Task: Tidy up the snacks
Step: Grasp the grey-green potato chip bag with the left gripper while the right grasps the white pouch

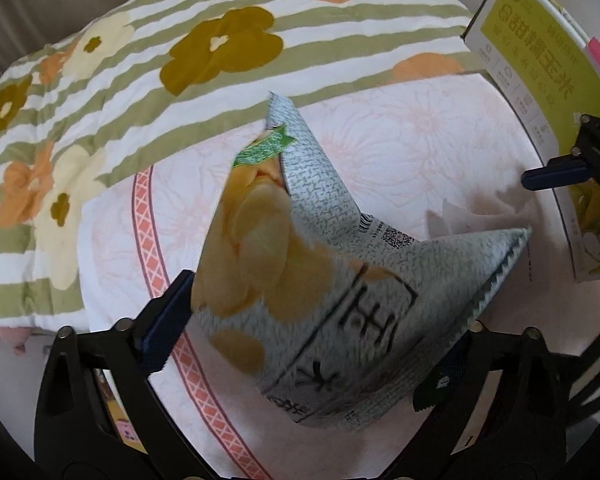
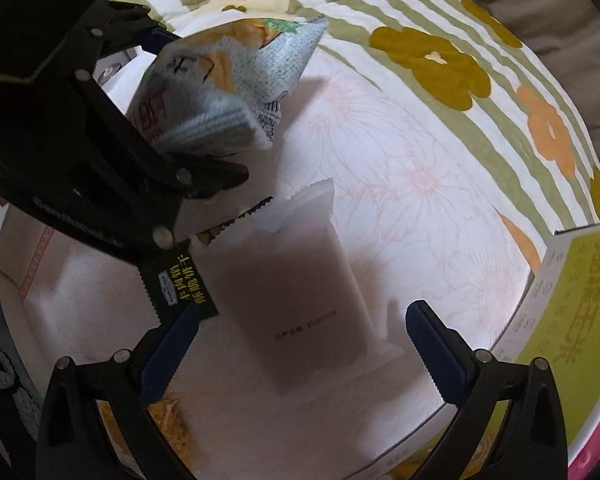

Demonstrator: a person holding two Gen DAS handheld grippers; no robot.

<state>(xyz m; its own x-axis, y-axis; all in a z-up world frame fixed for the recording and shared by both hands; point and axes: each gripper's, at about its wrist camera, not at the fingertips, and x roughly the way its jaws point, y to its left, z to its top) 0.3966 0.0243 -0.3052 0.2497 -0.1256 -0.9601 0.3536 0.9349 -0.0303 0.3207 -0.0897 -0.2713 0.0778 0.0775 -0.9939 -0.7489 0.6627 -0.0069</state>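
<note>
Between your left gripper's wide-spread fingers, low in the frame, the chip bag looks pinched by its puffy sides; it could squirt free. Your right gripper hangs spread and empty over the white packet, lower centre.

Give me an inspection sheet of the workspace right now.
Surface: white bedsheet with pale floral print.
Job's things: chip bag between left gripper's fingers; pale flat packet lying under right gripper; green-yellow box at the edge; dark snack packet beside right gripper.
Clutter: nothing seen.
Grippers: left gripper around chip bag, contact unclear; right gripper open, empty.
Cables: nothing seen.
Surroundings: striped floral quilt.
</note>
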